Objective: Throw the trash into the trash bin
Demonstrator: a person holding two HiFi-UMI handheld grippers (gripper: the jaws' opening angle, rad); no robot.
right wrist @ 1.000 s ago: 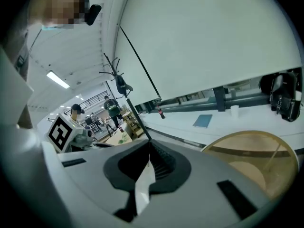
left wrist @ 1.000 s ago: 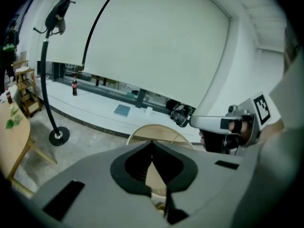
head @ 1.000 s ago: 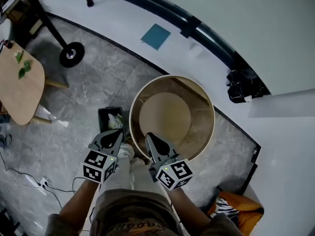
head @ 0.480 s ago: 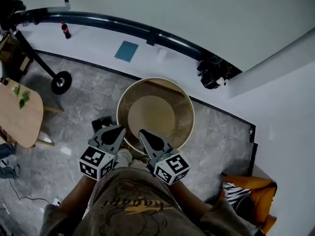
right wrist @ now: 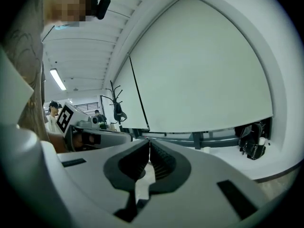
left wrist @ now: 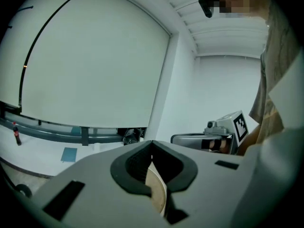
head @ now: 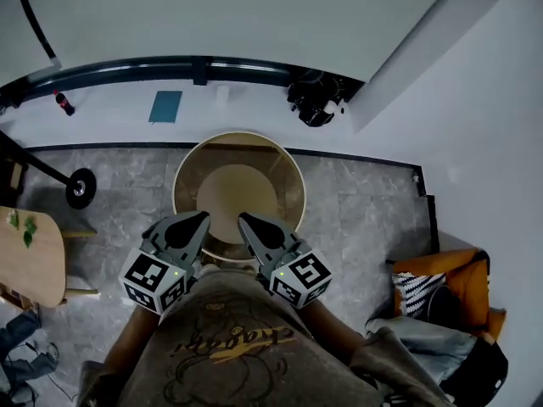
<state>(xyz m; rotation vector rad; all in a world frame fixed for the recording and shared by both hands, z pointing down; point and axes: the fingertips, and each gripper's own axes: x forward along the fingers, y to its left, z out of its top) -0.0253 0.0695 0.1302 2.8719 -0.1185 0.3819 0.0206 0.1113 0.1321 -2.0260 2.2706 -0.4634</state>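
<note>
Tan drum rim (head: 299, 185) by left tongs (head: 202, 220), open floor (head: 361, 206)

Grey tile flr (head: 365, 210), wht wall (head: 212, 15) w/ dark rail (head: 153, 68), wood table (head: 34, 265) left

The grey tiled floor (head: 356, 202) carried a round tan rimmed tub (head: 287, 181) at its middle, a black wheel (head: 81, 187) to the left and an orange bag (head: 441, 278) on the right. On the far white ledge (head: 110, 113) lay a blue square (head: 165, 106), with a dark bottle (head: 61, 103) further left.
</note>
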